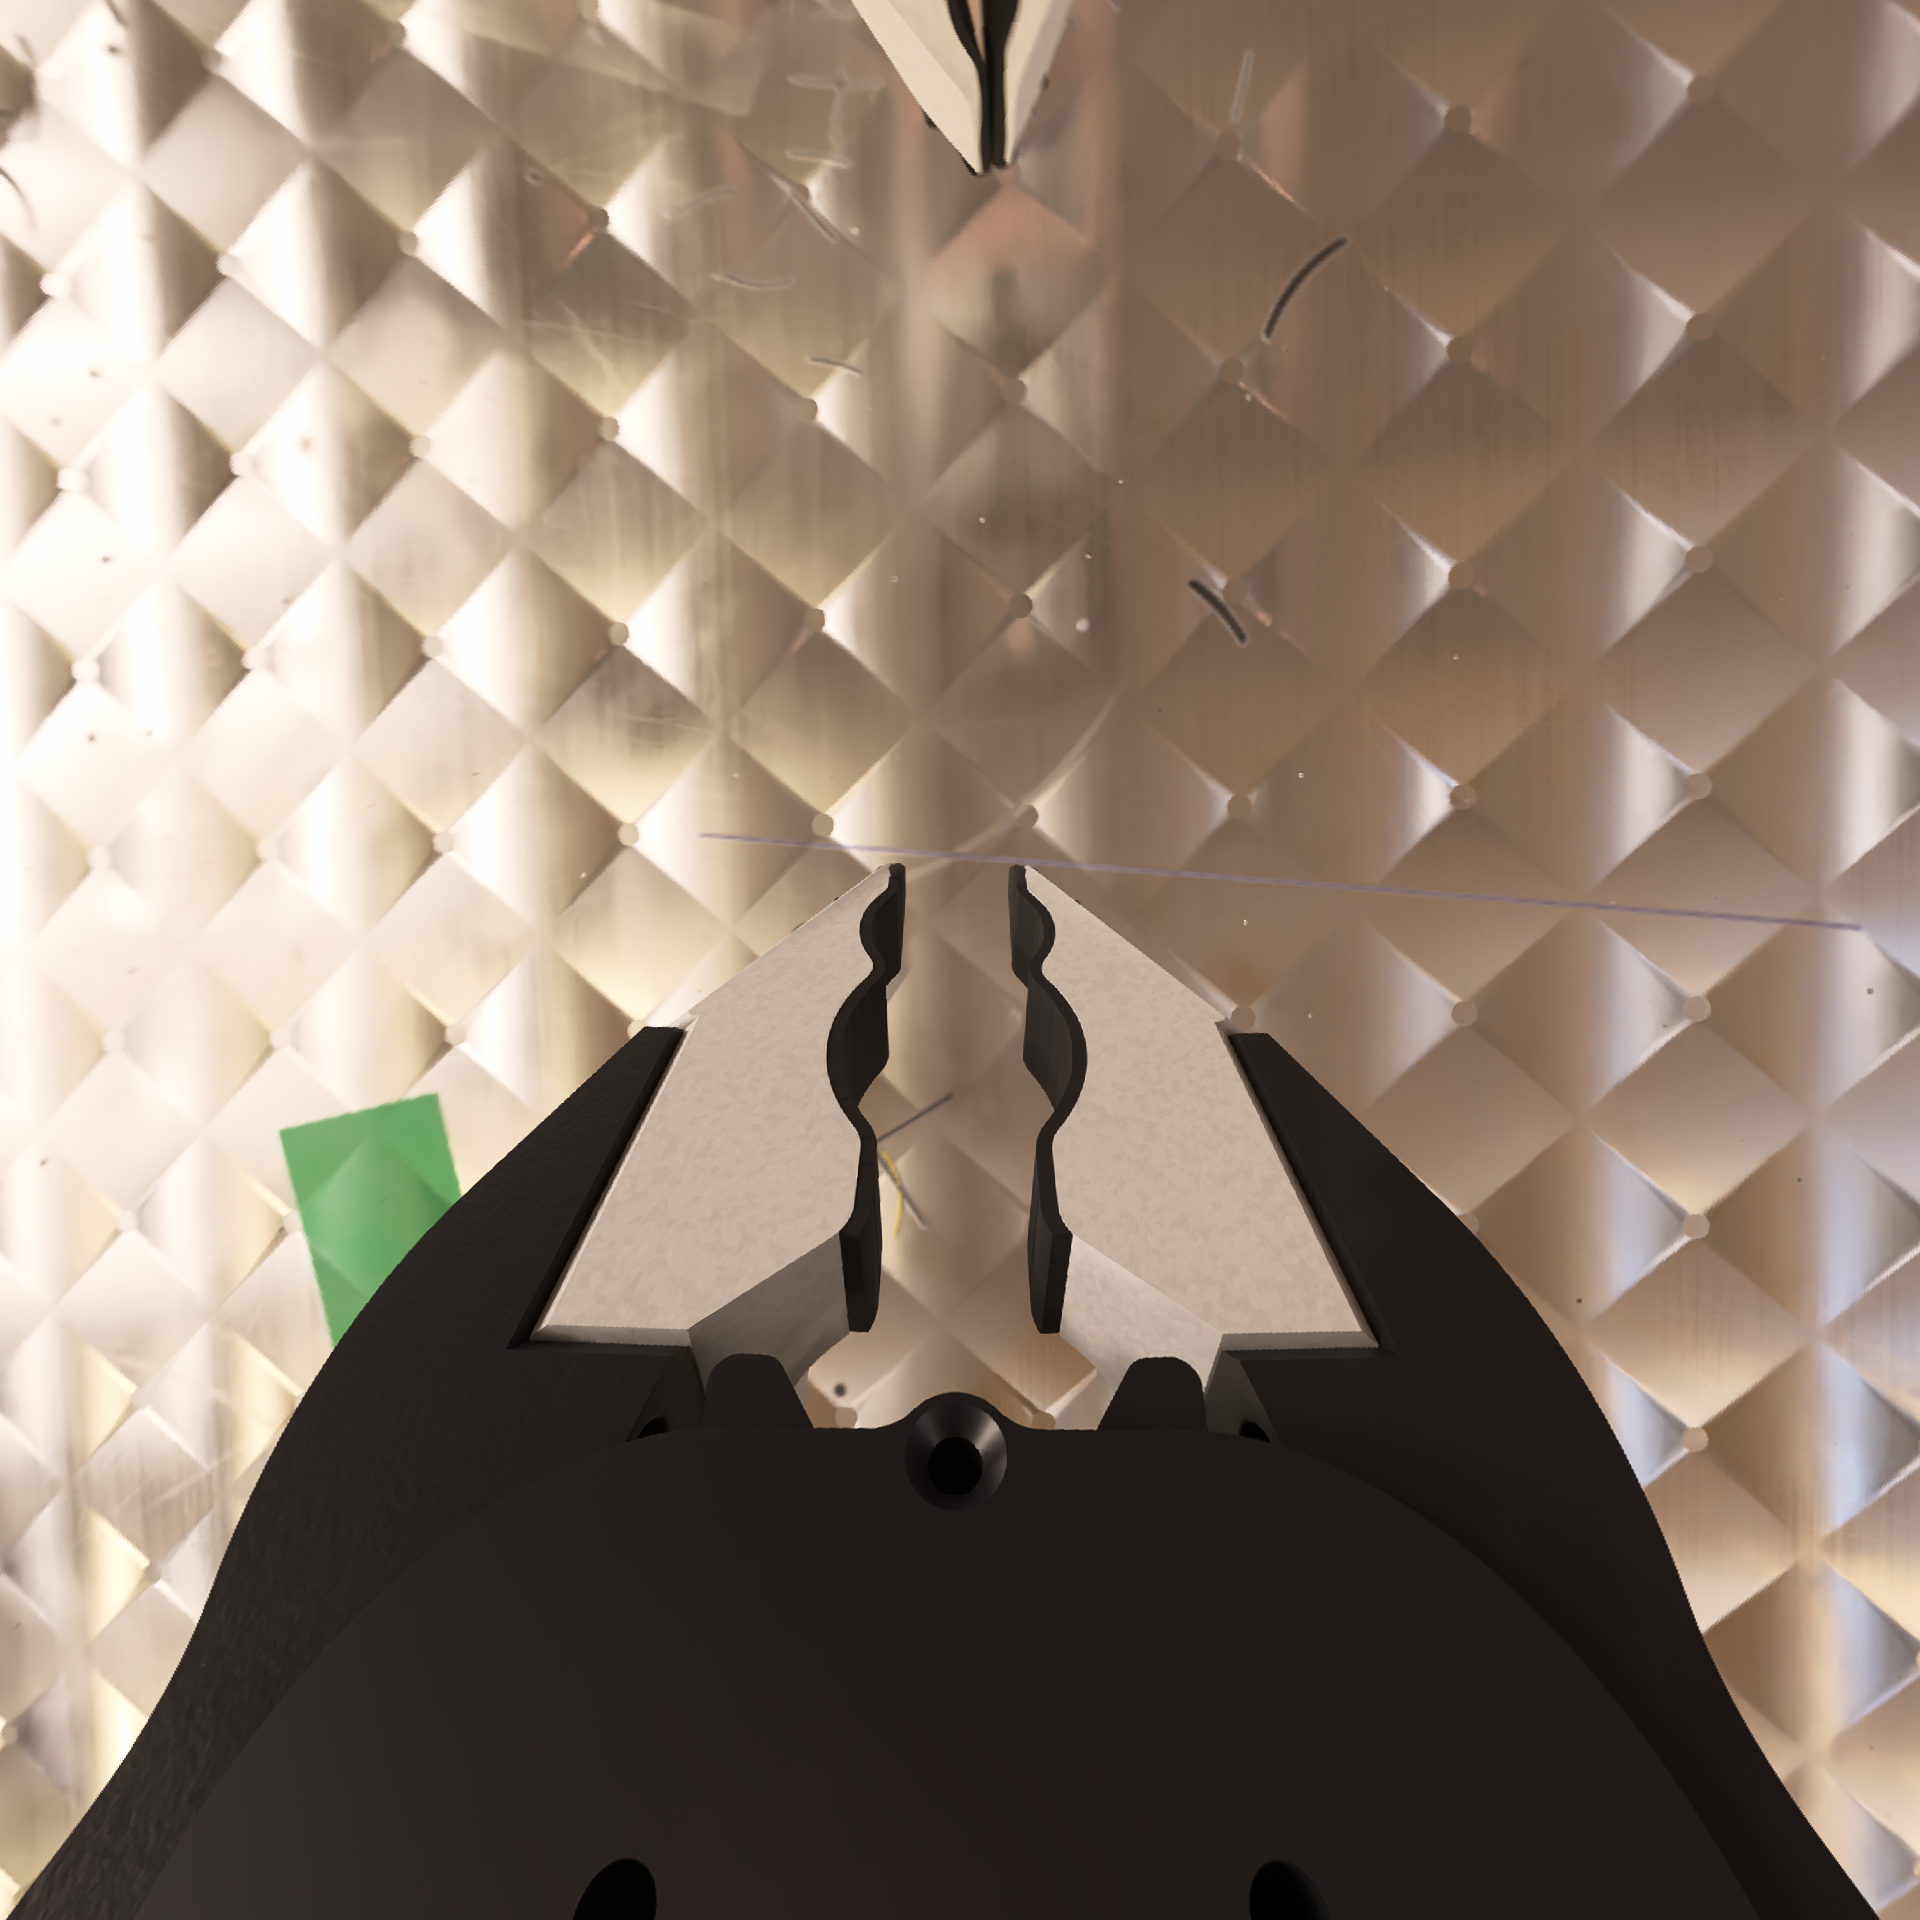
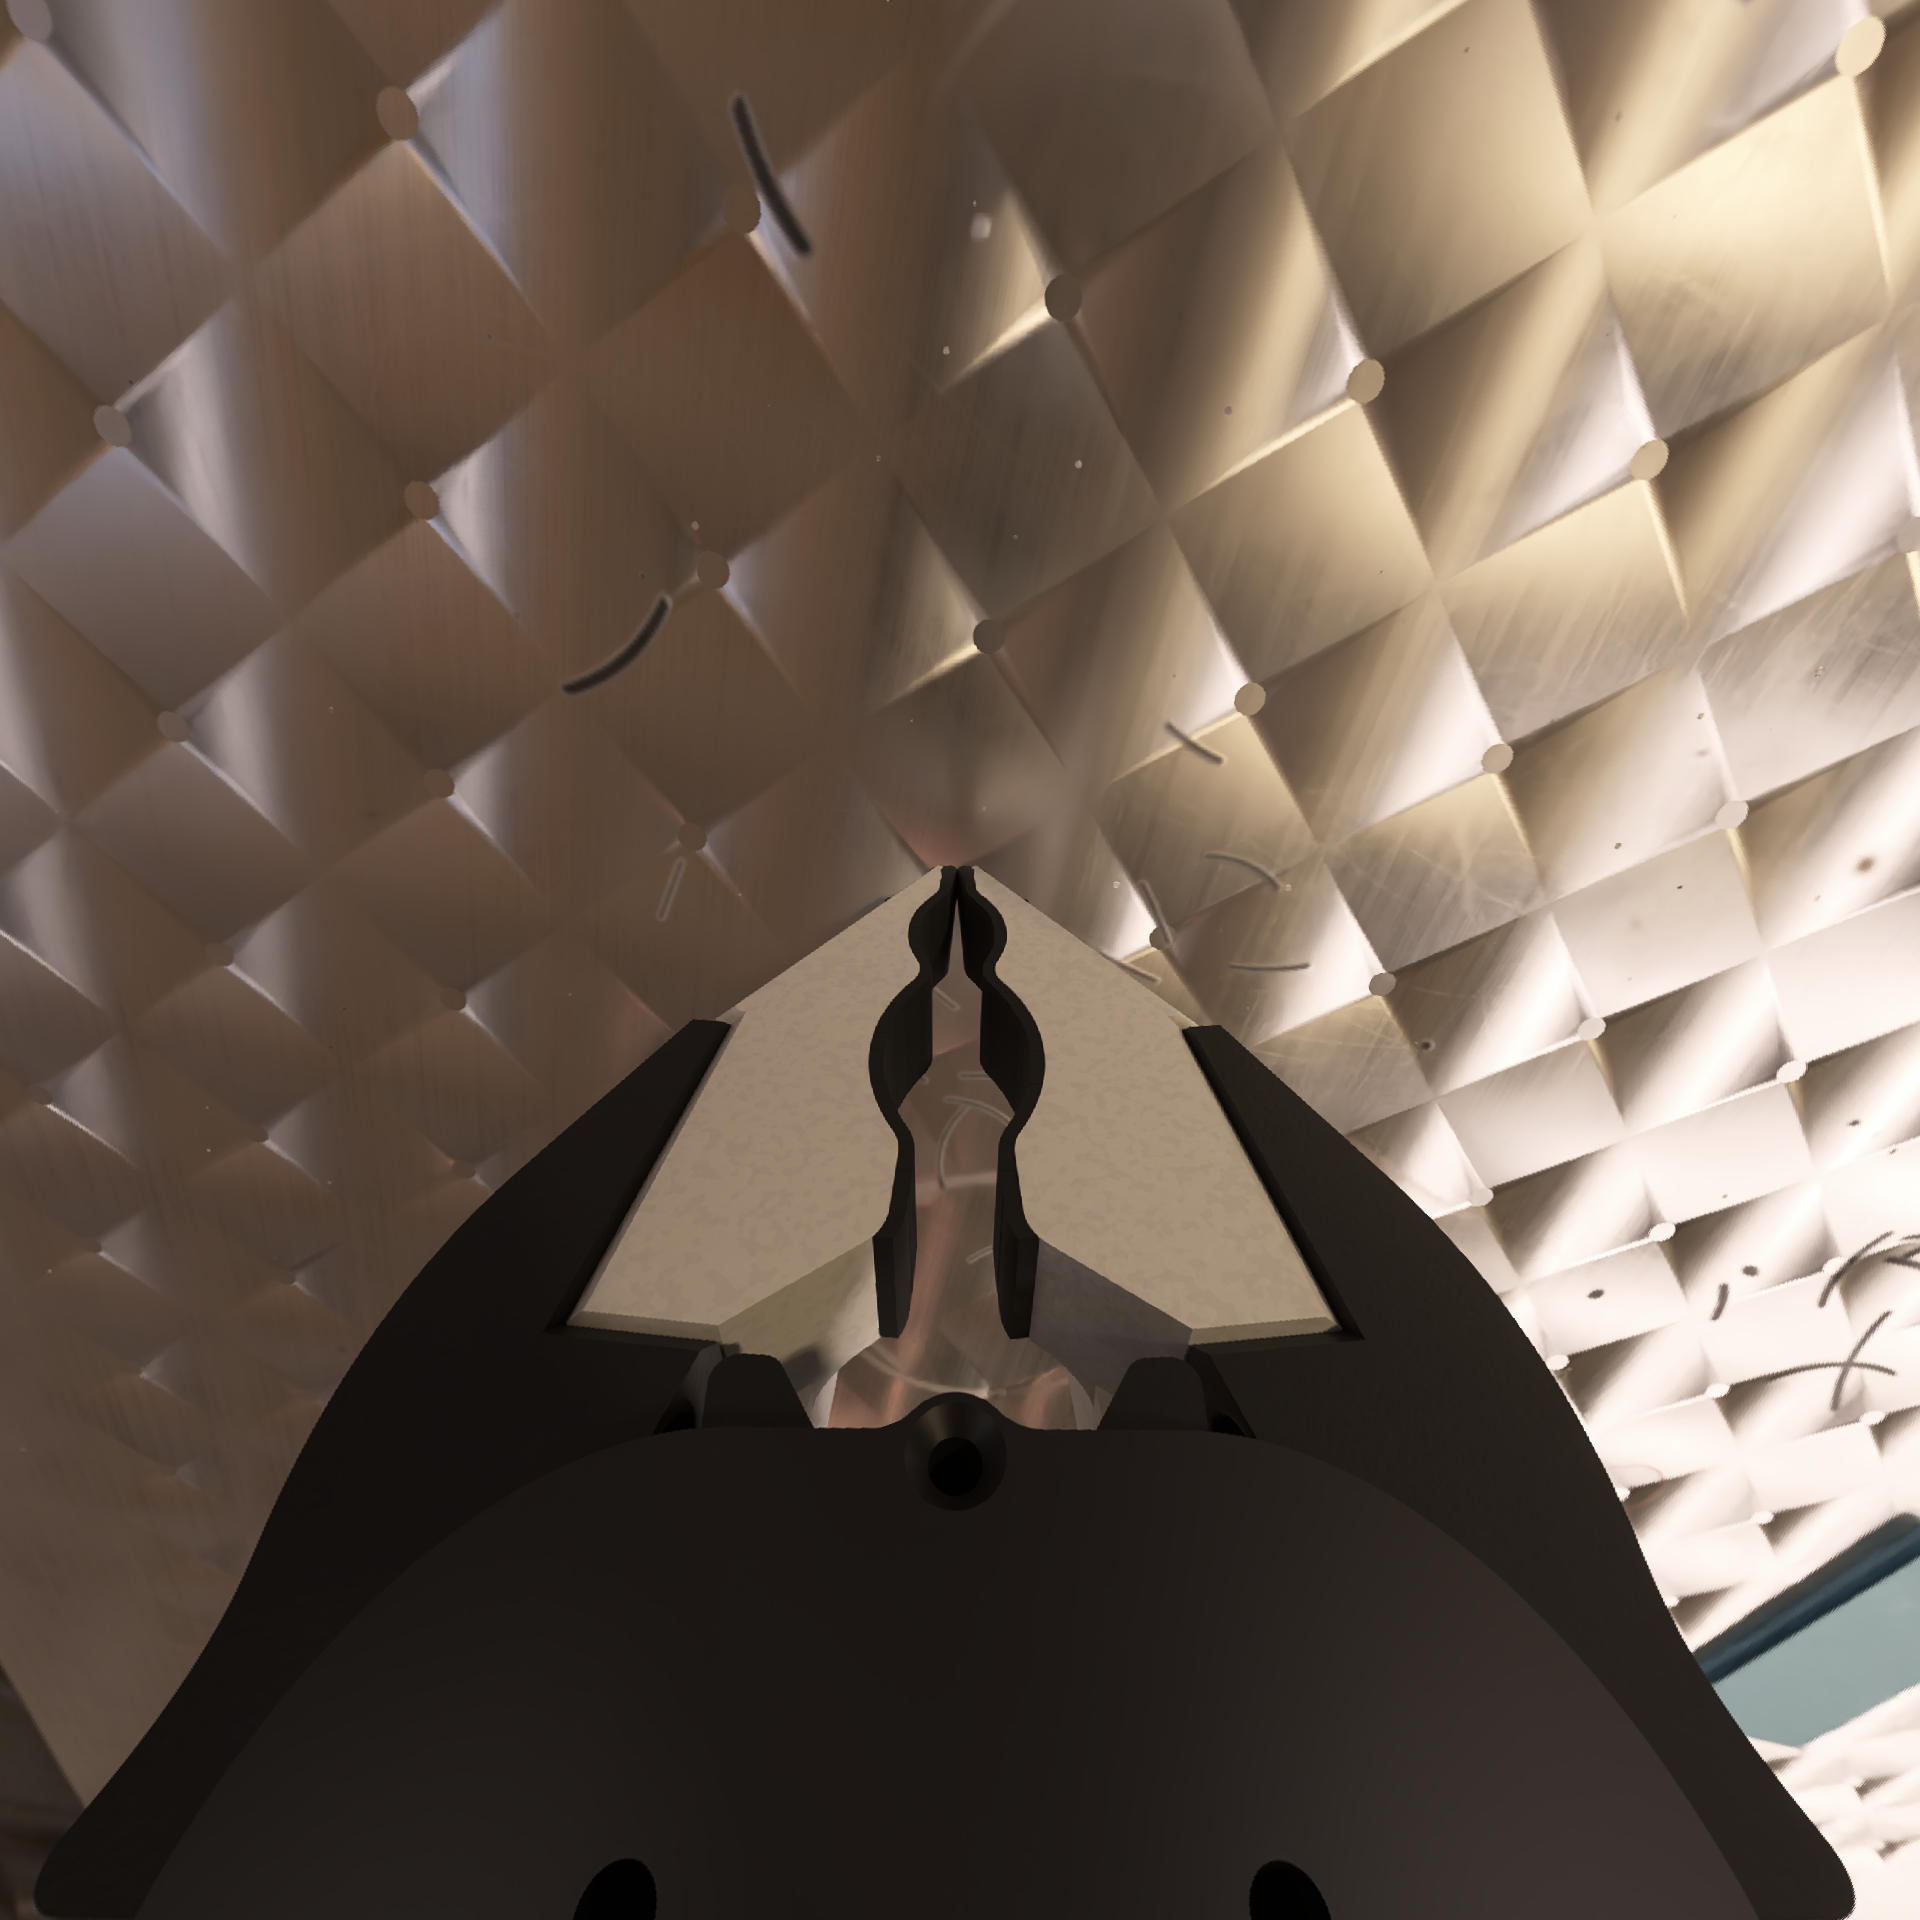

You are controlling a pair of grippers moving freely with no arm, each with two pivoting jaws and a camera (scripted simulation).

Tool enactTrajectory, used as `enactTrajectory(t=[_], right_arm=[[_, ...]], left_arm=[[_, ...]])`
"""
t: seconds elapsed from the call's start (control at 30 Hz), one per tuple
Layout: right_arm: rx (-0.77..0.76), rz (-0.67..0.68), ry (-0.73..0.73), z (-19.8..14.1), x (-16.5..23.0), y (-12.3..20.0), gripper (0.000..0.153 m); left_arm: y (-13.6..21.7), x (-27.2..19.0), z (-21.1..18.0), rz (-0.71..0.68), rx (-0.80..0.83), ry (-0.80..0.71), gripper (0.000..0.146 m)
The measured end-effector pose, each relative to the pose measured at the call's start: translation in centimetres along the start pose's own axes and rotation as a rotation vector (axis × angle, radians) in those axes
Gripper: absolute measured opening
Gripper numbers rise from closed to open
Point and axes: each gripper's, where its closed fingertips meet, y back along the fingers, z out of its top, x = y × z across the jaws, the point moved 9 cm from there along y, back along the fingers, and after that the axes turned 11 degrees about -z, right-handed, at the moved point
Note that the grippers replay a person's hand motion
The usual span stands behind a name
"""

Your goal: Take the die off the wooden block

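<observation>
No die and no wooden block show in either view. My left gripper (image 1: pixel 957 873) points down at the embossed metal tabletop (image 1: pixel 520 582); its jaws stand a narrow gap apart with nothing between them. My right gripper (image 2: pixel 957 876) is shut, its tips touching and empty, close over the same metal surface (image 2: pixel 1455 582). The right gripper's shut tips also show at the top edge of the left wrist view (image 1: pixel 987 156).
A green piece of tape (image 1: pixel 364 1195) lies flat on the table to the left of my left gripper, partly hidden by it. A teal-coloured area (image 2: pixel 1808 1652) shows past the table's edge at the lower right of the right wrist view.
</observation>
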Motion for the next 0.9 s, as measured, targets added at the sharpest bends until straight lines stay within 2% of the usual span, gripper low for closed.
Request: enactTrajectory(t=[0.13,0.23,0.3,0.47,0.6,0.7,0.9], right_arm=[[0.01,-0.009,0.0,0.1,0.2,0.0,0.0],[-0.05,-0.025,-0.041,-0.6,0.4,0.4,0.0],[-0.118,-0.074,-0.074,-1.0,0.5,1.2,0.008],[-0.274,-0.159,-0.116,-1.3,0.4,2.5,0.01],[-0.314,-0.214,-0.126,-1.1,0.0,2.1,0.01],[-0.353,-0.224,-0.138,-1.2,-0.1,1.8,0.009],[-0.378,-0.231,-0.137,-1.3,0.0,1.4,0.009]], left_arm=[[1.3,0.3,-0.6,0.059,-0.03,0.011,0.019],[2.1,1.0,-1.8,0.121,-0.019,0.045,0.018],[2.2,1.5,-2.7,0.15,0.015,0.071,0.017],[1.1,1.8,-3.3,0.101,0.058,0.075,0.018],[0.3,2.0,-3.4,0.094,0.103,0.076,0.02],[1.1,2.3,-4.0,0.152,0.12,0.121,0.022],[-0.1,2.7,-3.8,0.132,0.155,0.12,0.025]])
